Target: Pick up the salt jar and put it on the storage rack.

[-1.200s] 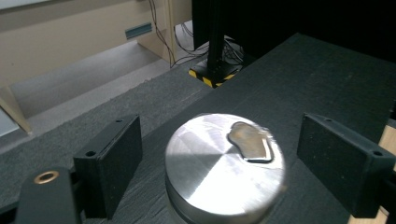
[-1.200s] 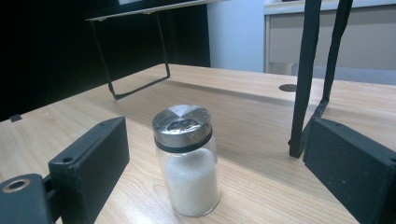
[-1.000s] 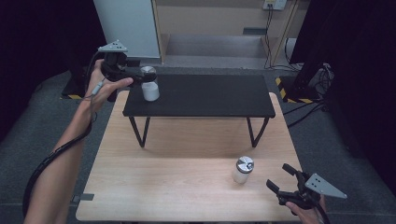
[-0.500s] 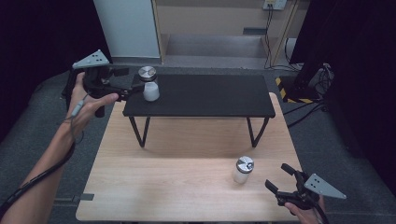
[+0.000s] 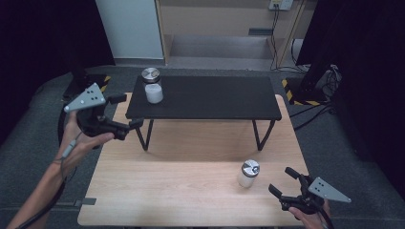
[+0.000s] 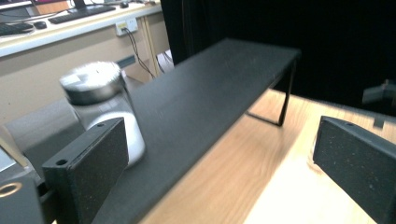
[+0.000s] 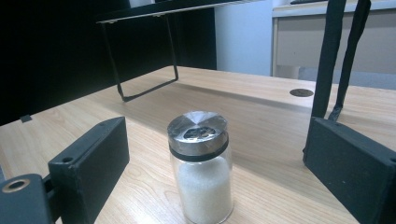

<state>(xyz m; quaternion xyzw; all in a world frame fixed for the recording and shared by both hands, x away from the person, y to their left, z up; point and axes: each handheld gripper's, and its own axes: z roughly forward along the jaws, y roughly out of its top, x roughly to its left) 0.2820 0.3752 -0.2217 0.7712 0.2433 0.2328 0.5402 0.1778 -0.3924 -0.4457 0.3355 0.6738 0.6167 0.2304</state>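
Glass shaker (image 5: 153,86) upright on shelf (image 5: 210,98); L gripper (image 5: 125,112) open, just widened, empty. R gripper (image 5: 281,181) open nr 2nd shaker (image 5: 248,173).

Jaws just opened wide, nothing between; shaker (image 6: 105,109) upright on black shelf (image 6: 205,98).

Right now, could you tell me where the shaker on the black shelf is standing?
In the high view, the shaker stands upright at the far-left corner of the black shelf, apart from the open left gripper nearby.
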